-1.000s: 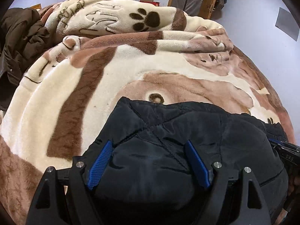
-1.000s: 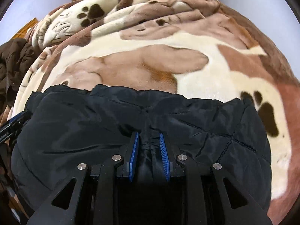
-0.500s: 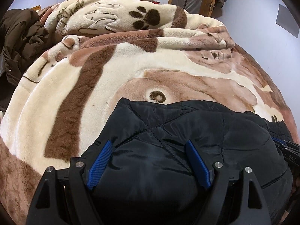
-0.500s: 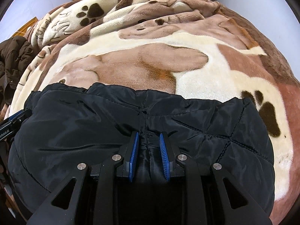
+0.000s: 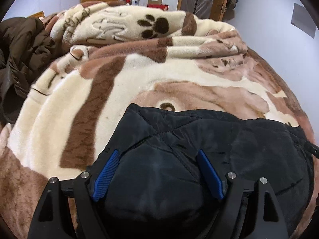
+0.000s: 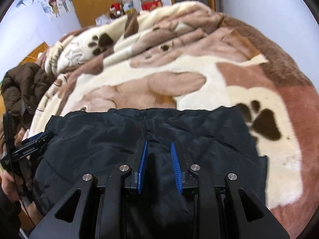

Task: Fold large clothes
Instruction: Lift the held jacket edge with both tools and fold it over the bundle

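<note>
I am looking down along two sets of black fingers with blue ribbed pads at a folded black quilted puffer jacket point(image 5: 199, 155) lying on a plush cream-and-brown blanket printed with paw marks point(image 5: 123, 91). The jacket sits at the near edge of the bed, directly under and just ahead of both sets of fingers. Its long axis runs crosswise to my fingers, from my left side to my right, with its far straight edge facing the middle of the blanket.

My left gripper point(image 5: 157, 171) stands wide. A thick rounded bulge of the jacket fills the space between its pads, and both pads appear to touch the fabric, so I read this as a grip on a wide fold. The jacket stretches away to the right of these fingers.

My right gripper point(image 6: 159, 166) is narrow, and its jaws are opening. A dark pleat of jacket point(image 6: 151, 131) lies between the blue pads, but I see a little space on each side of it, so the pads look clear of the cloth. The jacket spreads to both sides of these fingers, further to the left. In this view the picture is slightly blurred.

Beyond the left end of the jacket, in the right wrist view, I see the left gripper's black body point(image 6: 30, 149) in a person's hand point(image 6: 9, 185). Far to the left of both sets of fingers, a crumpled dark brown padded coat point(image 5: 22, 47) lies at the blanket's edge.
</note>
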A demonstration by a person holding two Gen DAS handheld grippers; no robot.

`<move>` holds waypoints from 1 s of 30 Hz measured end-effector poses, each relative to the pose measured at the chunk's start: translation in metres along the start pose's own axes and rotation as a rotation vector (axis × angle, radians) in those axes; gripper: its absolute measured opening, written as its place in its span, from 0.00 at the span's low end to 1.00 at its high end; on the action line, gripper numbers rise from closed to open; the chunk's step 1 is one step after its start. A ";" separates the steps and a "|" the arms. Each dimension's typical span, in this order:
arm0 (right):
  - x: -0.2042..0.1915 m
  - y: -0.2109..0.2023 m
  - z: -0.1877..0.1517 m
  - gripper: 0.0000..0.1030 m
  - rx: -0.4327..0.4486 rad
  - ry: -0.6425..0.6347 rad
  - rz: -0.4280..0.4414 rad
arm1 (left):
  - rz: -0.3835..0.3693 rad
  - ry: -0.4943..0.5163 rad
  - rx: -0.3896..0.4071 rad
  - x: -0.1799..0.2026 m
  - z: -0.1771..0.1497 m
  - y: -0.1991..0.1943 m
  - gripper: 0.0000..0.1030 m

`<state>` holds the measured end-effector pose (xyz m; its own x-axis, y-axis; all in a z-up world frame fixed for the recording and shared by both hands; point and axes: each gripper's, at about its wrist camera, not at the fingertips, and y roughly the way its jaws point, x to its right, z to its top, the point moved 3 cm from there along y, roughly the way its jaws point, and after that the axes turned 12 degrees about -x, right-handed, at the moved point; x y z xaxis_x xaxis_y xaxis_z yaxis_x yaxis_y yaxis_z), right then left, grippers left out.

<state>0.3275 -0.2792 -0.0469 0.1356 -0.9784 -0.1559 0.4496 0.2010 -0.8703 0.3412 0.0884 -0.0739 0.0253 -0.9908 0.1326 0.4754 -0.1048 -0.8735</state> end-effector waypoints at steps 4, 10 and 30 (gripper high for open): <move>0.017 -0.015 -0.025 0.25 0.013 -0.006 -0.045 | 0.016 0.020 0.053 -0.006 -0.013 -0.028 0.80; 0.056 -0.036 -0.059 0.53 0.034 0.063 -0.075 | 0.051 -0.040 0.081 -0.051 -0.047 -0.052 0.80; 0.095 -0.012 -0.084 0.58 -0.016 0.164 -0.083 | -0.111 -0.154 -0.044 -0.074 -0.076 0.001 0.80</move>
<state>0.2606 -0.3789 -0.0906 -0.0475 -0.9866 -0.1559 0.4390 0.1195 -0.8905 0.2734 0.1552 -0.1201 0.1109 -0.9485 0.2967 0.4436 -0.2199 -0.8689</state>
